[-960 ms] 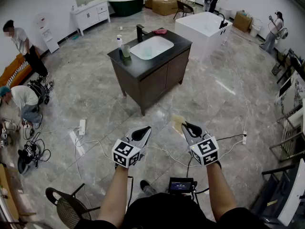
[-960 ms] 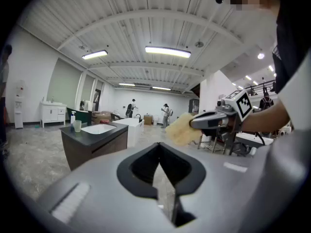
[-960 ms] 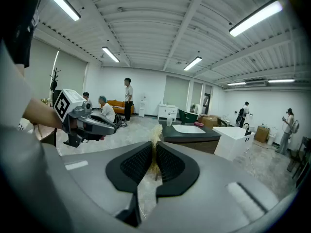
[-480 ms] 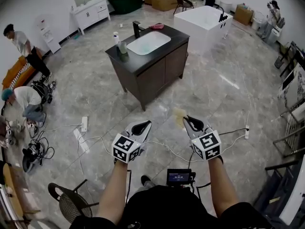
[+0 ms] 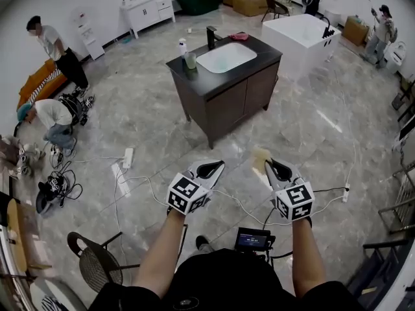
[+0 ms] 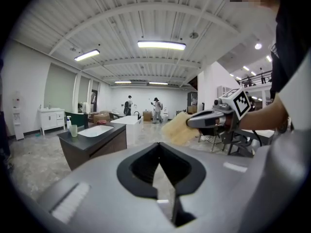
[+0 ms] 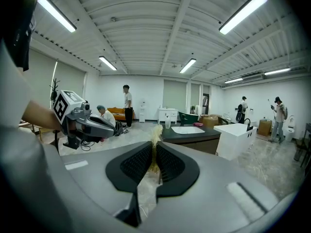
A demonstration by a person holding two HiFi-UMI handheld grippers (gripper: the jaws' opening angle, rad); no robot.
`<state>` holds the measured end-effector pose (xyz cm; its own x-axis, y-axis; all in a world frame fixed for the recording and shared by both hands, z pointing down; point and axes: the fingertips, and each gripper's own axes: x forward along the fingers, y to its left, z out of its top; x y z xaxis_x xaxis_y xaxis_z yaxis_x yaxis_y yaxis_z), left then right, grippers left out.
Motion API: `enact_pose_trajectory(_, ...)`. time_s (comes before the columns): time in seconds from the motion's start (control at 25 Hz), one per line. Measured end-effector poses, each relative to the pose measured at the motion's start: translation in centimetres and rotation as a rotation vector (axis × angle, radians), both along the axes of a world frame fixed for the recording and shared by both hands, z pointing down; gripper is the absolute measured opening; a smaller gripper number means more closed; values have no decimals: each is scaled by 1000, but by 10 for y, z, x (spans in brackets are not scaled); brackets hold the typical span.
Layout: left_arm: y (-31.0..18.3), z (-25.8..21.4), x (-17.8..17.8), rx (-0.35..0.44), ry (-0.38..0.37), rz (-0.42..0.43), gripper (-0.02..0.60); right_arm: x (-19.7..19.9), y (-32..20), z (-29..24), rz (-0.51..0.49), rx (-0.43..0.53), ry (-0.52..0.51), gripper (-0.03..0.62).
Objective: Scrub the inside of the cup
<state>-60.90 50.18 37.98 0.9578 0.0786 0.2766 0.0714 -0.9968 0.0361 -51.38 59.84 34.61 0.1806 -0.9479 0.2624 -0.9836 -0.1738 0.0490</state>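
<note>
A pale green cup point(image 5: 190, 59) stands on the dark vanity top point(image 5: 194, 83) beside the white basin point(image 5: 227, 57), far ahead across the floor. It shows small in the left gripper view as the cup point(image 6: 74, 130). My left gripper point(image 5: 211, 169) is held at waist height, shut and empty; its jaws point(image 6: 160, 159) meet with nothing between them. My right gripper point(image 5: 275, 169) is shut on a yellowish sponge point(image 5: 260, 159), which shows edge-on as the sponge point(image 7: 155, 135) between the pads. Both grippers are well short of the vanity.
A soap bottle point(image 5: 182, 46) and black faucet point(image 5: 211, 36) stand by the basin. Cables and a power strip point(image 5: 126, 157) lie on the marble floor ahead. A black chair point(image 5: 97, 271) is at lower left, a white tub point(image 5: 301, 34) behind the vanity. People stand at the left wall.
The head view has swung, so the vanity and both grippers sit further right in the frame. Both grippers keep their pose, and the sponge stays in the right one.
</note>
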Motion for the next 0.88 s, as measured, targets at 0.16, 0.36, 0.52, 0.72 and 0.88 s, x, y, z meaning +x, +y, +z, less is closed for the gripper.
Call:
enact_pose_trajectory(0.16, -6, 1, 7, -1, -3, -12, 0, 5, -5, 3, -18, -5, 10, 37)
enact_pose_trajectory(0.36, -1, 1, 26, -16, -1, -23, 0, 22, 1, 7, -36, -27, 48, 37)
enact_pose_trajectory(0.52, 6, 2, 45, -16, 1, -28, 0, 40, 7, 12, -52, -37, 59, 37)
enact_pose_trajectory(0.72, 14, 10, 59, -30, -3, -49, 0, 60, 15, 23, -66, -37, 16, 37)
enact_pose_trajectory(0.88, 10, 28, 68, -45, -39, -42, 0, 73, 8, 33, -66, -41, -22, 37)
